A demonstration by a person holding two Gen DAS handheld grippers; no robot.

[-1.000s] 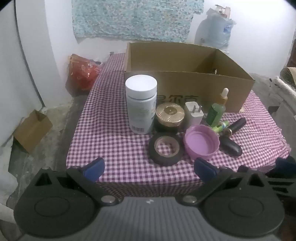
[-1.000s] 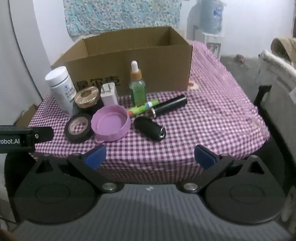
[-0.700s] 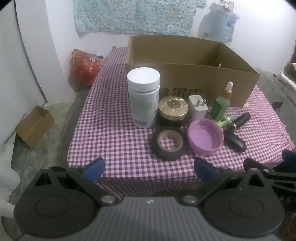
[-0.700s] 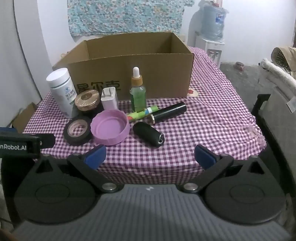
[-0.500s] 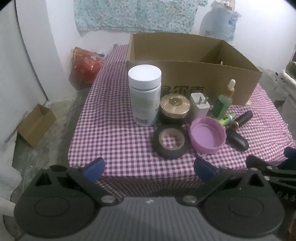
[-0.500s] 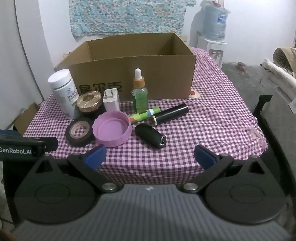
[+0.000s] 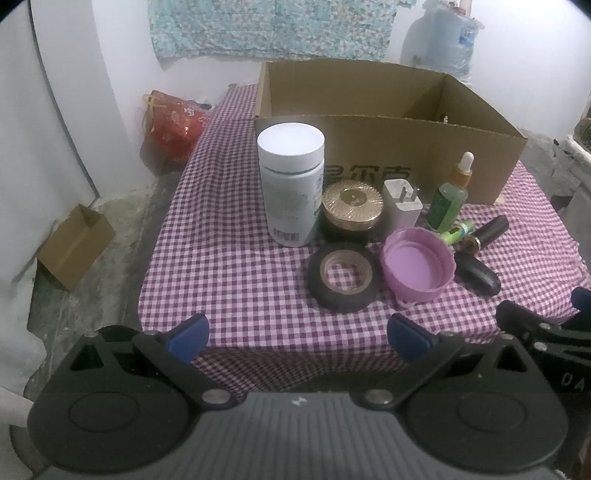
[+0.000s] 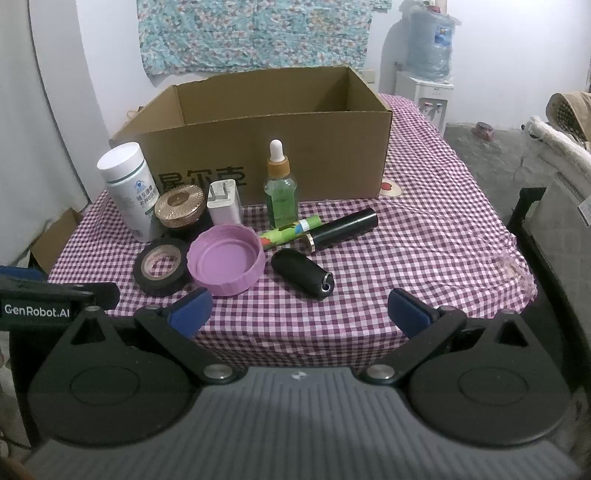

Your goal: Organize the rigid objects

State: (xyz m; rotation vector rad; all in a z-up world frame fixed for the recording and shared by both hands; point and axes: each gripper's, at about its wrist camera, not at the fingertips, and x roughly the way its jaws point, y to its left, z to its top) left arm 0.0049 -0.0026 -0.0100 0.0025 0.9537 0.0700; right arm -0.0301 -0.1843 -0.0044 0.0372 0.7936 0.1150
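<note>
1. Both tools hover off the near edge of the bench. The left gripper (image 7: pixel 297 330) and the right gripper (image 8: pixel 299 308) each have jaws spread wide and hold nothing.
2. The objects cluster in front of the open cardboard box (image 8: pixel 295 147), whose visible interior looks empty: white pill bottle (image 7: pixel 291 192), gold-lidded jar (image 7: pixel 351 206), white charger plug (image 7: pixel 402 208), green dropper bottle (image 8: pixel 280 192), black tape roll (image 7: pixel 345 280), purple lid (image 8: pixel 226 260), a green tube (image 8: pixel 286 233), a black cylinder (image 8: pixel 343 227) and a black capsule (image 8: pixel 303 273).
3. Handling, as judged: all look stiff and light. The pill bottle is smooth and upright; grip across its body. The dropper bottle may be glass; grip below the collar. The tape roll and lid lie flat, so pinch one wall. The lying cylinders may roll.
4. A purple checked cloth (image 8: pixel 424 236) covers the bench and may wrinkle under dragging.
5. Room: pale walls, a floral hanging (image 8: pixel 255 33), a water jug (image 8: pixel 428 48), a small carton (image 7: pixel 74 245) on the concrete floor.
</note>
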